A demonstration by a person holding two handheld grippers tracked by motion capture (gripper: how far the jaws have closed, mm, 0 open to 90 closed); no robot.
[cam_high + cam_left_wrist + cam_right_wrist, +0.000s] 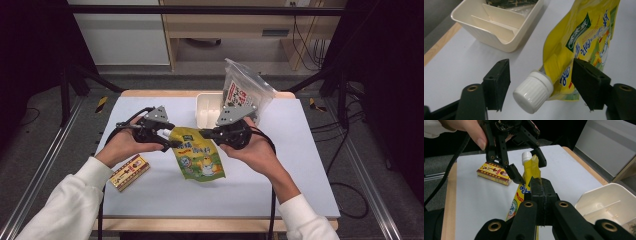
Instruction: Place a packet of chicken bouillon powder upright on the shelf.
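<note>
My right gripper [541, 192] has its fingers pressed flat together on the upper edge of the yellow spout pouch [199, 154], pinching the yellow film just under the spout at mid frame in the right gripper view. In the high view the pouch sits at the centre of the picture, its lower end on the white counter [280, 180] and its top lifted between my two hands.

My left gripper [540, 83] has its fingers part way open, one on each side of the pouch's white cap [533, 94]. In the left gripper view, neither pad touches the cap; there is a clear gap on the left, and the right pad stands near the printed face of the pouch.

A cream divided tray [499, 30] fills the upper left of that view. A red and yellow box [129, 172] lies on the counter at lower left in the high view.
</note>
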